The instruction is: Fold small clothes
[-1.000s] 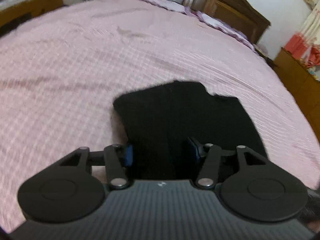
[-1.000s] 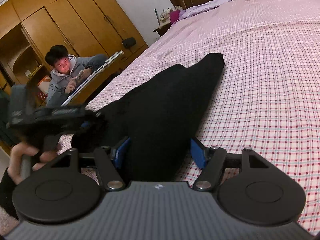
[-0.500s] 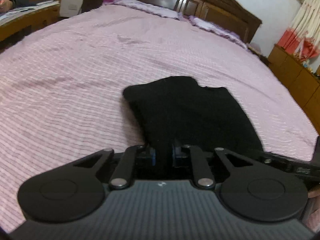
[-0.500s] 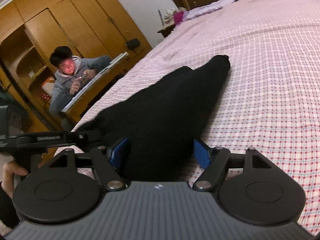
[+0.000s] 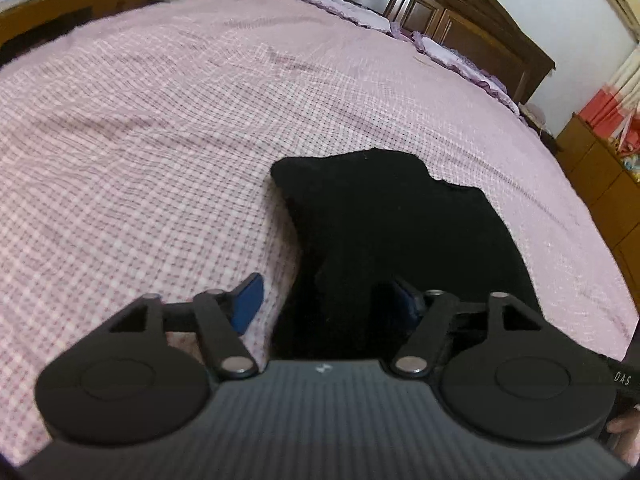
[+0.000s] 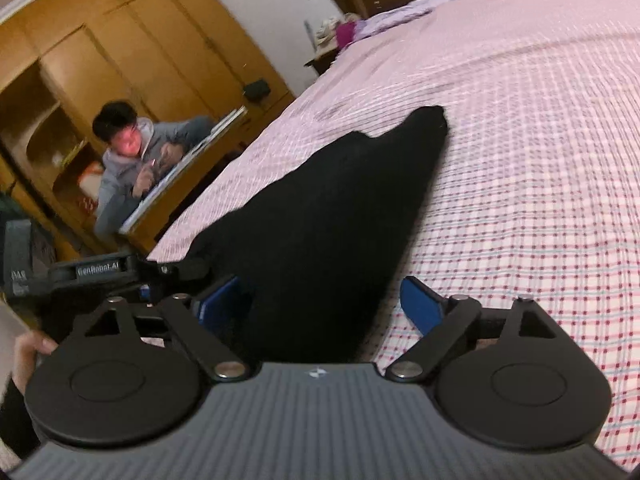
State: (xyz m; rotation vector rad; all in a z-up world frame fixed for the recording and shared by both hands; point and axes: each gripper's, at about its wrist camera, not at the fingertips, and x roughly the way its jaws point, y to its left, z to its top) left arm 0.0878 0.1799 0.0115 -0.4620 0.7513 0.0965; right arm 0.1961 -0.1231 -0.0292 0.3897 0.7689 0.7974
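From the left wrist view, the left claw point(image 5: 326, 300) hangs wide open low in the frame, one blue pad point(image 5: 249, 307) over the checked bed point(image 5: 160, 140), the other dark against the black garment point(image 5: 400, 232). Half a second ago these pads were pinched nearly together on the cloth's near edge; now they have sprung apart and grip nothing. The garment lies flat on the bed at centre right, a compact dark slab with a stepped far edge, so I'd say a fold has just been laid down and let go. A bit of the other tool and a hand point(image 5: 622, 428) peek in at the lower right edge.

From the right wrist view, the right claw point(image 6: 324, 304) is also spread wide, as it was a moment back, its pads either side of the garment's near corner but not closing on it. The cloth point(image 6: 332, 216) runs from bottom centre up to a point at upper middle. The left tool point(image 6: 96, 272) sits at the left edge beside the cloth. A person point(image 6: 132, 156) sits at a desk in the upper left, away from the work.

With both claws empty, I reckon the next step is a fresh grip for another fold, or this piece is done.
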